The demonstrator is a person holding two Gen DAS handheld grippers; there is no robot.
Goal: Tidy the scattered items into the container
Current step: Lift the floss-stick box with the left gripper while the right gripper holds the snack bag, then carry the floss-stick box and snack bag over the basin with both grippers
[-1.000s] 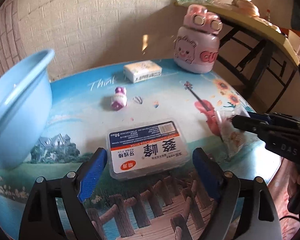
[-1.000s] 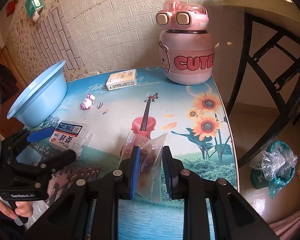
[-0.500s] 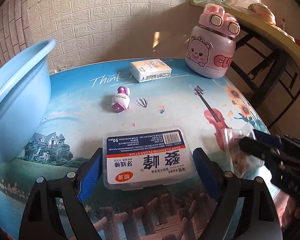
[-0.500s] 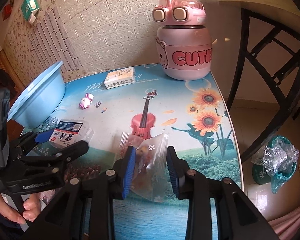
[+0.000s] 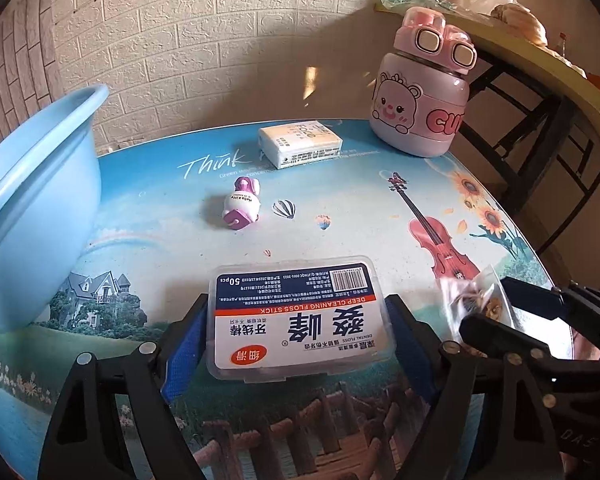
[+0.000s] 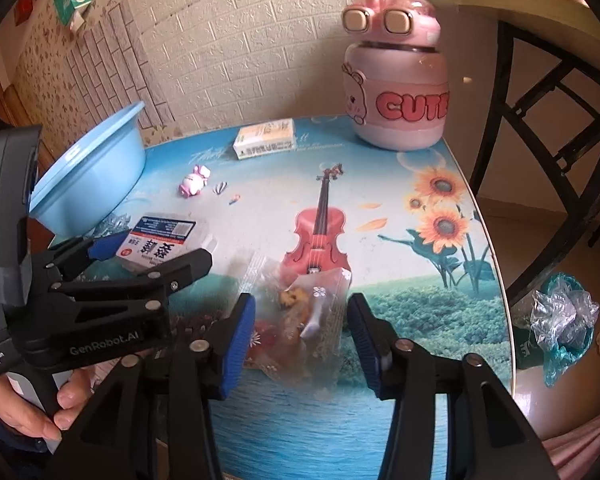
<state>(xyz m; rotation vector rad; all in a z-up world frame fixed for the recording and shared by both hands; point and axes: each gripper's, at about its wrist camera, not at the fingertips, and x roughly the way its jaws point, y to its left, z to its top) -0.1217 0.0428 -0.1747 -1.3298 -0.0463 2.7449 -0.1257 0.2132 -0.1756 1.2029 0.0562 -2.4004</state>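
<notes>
My left gripper [image 5: 296,330] was closing around the floss box [image 5: 296,316], readying a lift; my right gripper [image 6: 302,332] was opening, freeing the snack bag [image 6: 300,312] onto the surface [image 6: 380,208].

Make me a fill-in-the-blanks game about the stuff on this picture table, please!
1. The floss box lies between the fingers of the ____ gripper.
2. The big bowl at the table's edge is coloured ____.
3. The pink bottle has the word ____ on it.
4. The snack bag lies on a printed tabletop with a red ____ on it.

Missing words: left; blue; CUTE; violin
</notes>
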